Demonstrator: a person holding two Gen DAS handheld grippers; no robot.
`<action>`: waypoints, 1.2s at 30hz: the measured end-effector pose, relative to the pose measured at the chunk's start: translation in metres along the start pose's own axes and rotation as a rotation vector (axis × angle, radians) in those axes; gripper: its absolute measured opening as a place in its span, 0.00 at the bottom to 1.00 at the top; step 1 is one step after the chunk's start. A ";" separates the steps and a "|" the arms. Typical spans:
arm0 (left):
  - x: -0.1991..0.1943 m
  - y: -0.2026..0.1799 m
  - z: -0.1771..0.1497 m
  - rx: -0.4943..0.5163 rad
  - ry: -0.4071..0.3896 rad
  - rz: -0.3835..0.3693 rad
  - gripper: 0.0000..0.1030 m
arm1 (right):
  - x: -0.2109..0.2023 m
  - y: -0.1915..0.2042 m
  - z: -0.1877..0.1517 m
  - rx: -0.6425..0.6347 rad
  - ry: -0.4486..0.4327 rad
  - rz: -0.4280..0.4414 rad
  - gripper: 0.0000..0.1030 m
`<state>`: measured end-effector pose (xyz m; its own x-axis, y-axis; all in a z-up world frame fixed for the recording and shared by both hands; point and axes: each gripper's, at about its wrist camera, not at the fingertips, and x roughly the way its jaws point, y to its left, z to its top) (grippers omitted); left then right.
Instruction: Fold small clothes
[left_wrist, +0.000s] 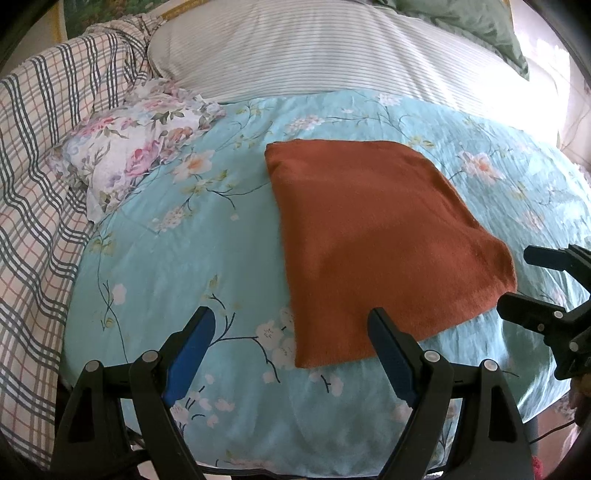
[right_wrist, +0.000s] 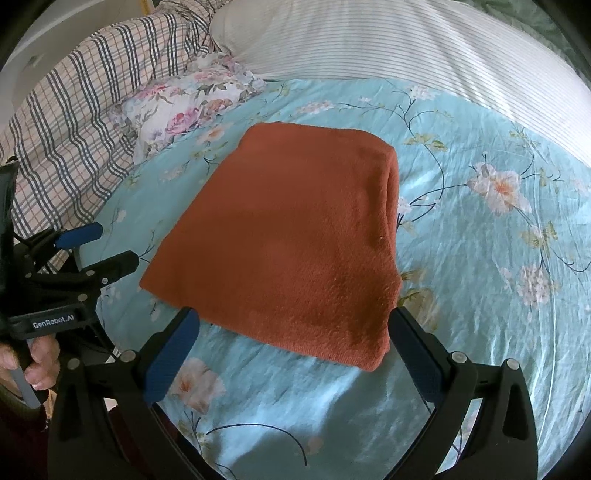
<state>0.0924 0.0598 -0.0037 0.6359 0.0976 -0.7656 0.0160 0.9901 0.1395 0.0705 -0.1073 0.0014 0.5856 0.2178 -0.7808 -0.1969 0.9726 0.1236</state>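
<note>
**Folded rust cloth lies on floral bedspread, both grippers held apart**

A rust-orange cloth (left_wrist: 384, 251), folded into a thick rectangle, is seen lying flat on a turquoise floral bedspread (left_wrist: 177, 266), at centre right of the left wrist frame and at the middle of the right wrist frame. The left gripper (left_wrist: 291, 321) is shown at the bottom of its frame with its blue-padded fingers spread wide and nothing between them; its right fingertip overlaps the cloth's near edge in the picture, though contact cannot be judged. The right gripper (right_wrist: 291, 317) is likewise held wide apart, its fingers framing the near edge of the cloth without gripping it. A small pillow with a pink rose print (left_wrist: 129, 151) is seen at the upper left, beside a plaid blanket (left_wrist: 33, 192) that is cut off by the frame's left edge. A white striped pillow (left_wrist: 314, 51) fills the top. The upper right corner is washed out by glare. A hand (right_wrist: 33, 362) is partly visible at the lower left of the right wrist frame.
</note>
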 end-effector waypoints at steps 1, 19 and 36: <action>0.000 0.000 0.000 0.001 0.000 -0.001 0.83 | 0.000 0.000 0.000 0.000 0.000 0.000 0.99; -0.003 -0.008 -0.006 0.004 0.012 -0.029 0.83 | -0.005 0.005 -0.005 0.001 0.005 -0.002 0.99; -0.002 -0.009 -0.007 -0.002 0.016 -0.032 0.83 | -0.003 0.001 -0.005 -0.003 0.016 -0.004 0.99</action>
<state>0.0855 0.0512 -0.0079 0.6230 0.0675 -0.7793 0.0348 0.9929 0.1138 0.0645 -0.1072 0.0003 0.5740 0.2127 -0.7908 -0.1973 0.9732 0.1186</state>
